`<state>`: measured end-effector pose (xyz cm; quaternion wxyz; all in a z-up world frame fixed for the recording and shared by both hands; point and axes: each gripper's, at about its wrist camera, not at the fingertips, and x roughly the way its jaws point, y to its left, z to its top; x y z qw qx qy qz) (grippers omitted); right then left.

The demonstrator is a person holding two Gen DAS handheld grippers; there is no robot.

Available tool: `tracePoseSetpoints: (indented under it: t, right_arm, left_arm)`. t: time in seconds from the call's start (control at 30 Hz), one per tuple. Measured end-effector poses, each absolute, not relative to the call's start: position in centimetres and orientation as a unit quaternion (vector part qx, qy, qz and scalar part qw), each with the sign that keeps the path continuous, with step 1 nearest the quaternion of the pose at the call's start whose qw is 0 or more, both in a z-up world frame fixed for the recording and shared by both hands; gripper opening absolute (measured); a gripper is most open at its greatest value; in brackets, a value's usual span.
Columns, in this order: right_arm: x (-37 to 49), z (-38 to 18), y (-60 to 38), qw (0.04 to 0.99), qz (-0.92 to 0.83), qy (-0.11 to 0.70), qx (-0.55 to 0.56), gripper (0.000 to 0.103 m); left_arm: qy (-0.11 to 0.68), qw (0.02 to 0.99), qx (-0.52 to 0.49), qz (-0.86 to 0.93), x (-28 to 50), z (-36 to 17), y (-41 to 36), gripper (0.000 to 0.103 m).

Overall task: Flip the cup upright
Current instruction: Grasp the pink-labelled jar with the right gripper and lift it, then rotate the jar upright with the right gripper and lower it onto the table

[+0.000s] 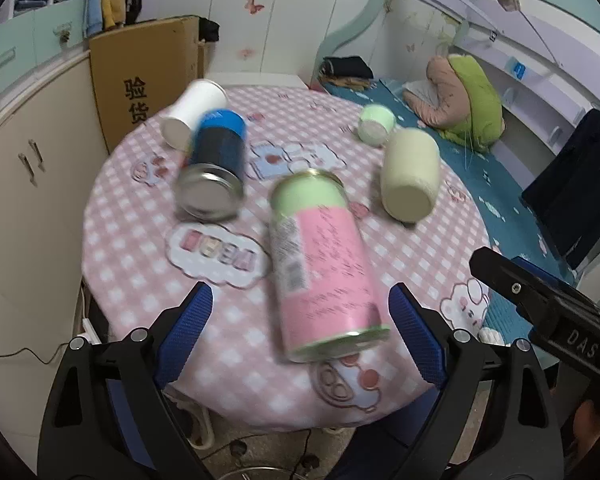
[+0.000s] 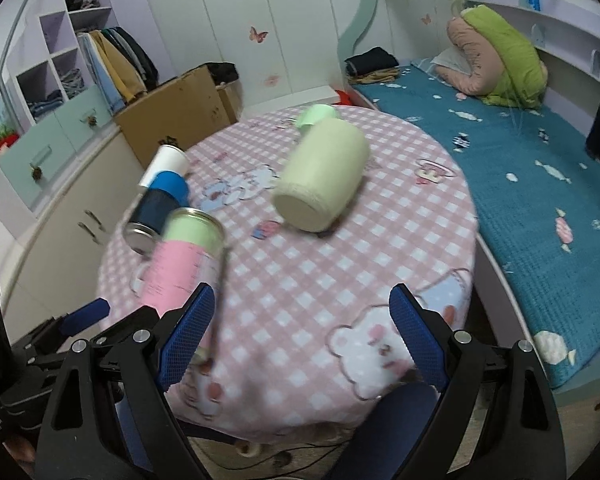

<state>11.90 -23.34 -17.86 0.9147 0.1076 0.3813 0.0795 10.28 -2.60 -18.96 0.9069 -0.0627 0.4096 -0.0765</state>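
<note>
Several cups and cans lie on their sides on a round table with a pink checked cloth [image 1: 140, 280]. A pink and green can [image 1: 324, 264] lies nearest, between the open fingers of my left gripper [image 1: 300, 340], which is empty and just short of it. Behind lie a blue can [image 1: 216, 164], a white paper cup [image 1: 194, 110], a cream cup [image 1: 410, 174] and a small green cup [image 1: 376, 124]. My right gripper [image 2: 300, 340] is open and empty over the table's near edge; the cream cup [image 2: 322, 178] lies ahead of it, the pink can [image 2: 184, 260] to its left.
A cardboard box [image 1: 148, 80] and a cabinet [image 1: 32, 184] stand left of the table. A bed with a blue cover [image 2: 520, 184] and pillows [image 2: 496, 56] runs along the right. The right gripper's body shows at the right edge of the left wrist view [image 1: 548, 304]. Cables lie on the floor below.
</note>
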Motion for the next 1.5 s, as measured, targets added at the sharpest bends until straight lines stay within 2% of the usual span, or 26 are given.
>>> tracePoseSetpoints:
  t: [0.23,0.53,1.13,1.3,1.5]
  right_arm:
    - [14.7,-17.0,-19.2,0.906,0.116,0.393,0.105,0.086]
    - [18.7,-18.8,-15.3,0.881,0.139,0.439,0.107,0.086]
    - [23.9,-23.0,-13.7,0.831,0.17,0.513,0.134,0.085]
    - [24.3,-22.9,-13.8,0.824,0.188,0.516,0.139,0.071]
    - [24.0,-20.8,-14.0,0.853,0.18,0.479,0.105,0.071]
  left_arm:
    - [0.386,0.92,-0.061,-0.023,11.4,-17.8,1.8,0.092]
    - [0.406,0.911,-0.07,-0.003,14.0,-19.3,6.0,0.092]
    - [0.425,0.902,-0.073,-0.017,16.6,-21.0,7.1,0.092]
    - [0.426,0.901,-0.074,-0.024,16.9,-21.0,6.7,0.092]
    - [0.419,0.904,-0.075,-0.026,17.1,-20.5,6.3,0.092]
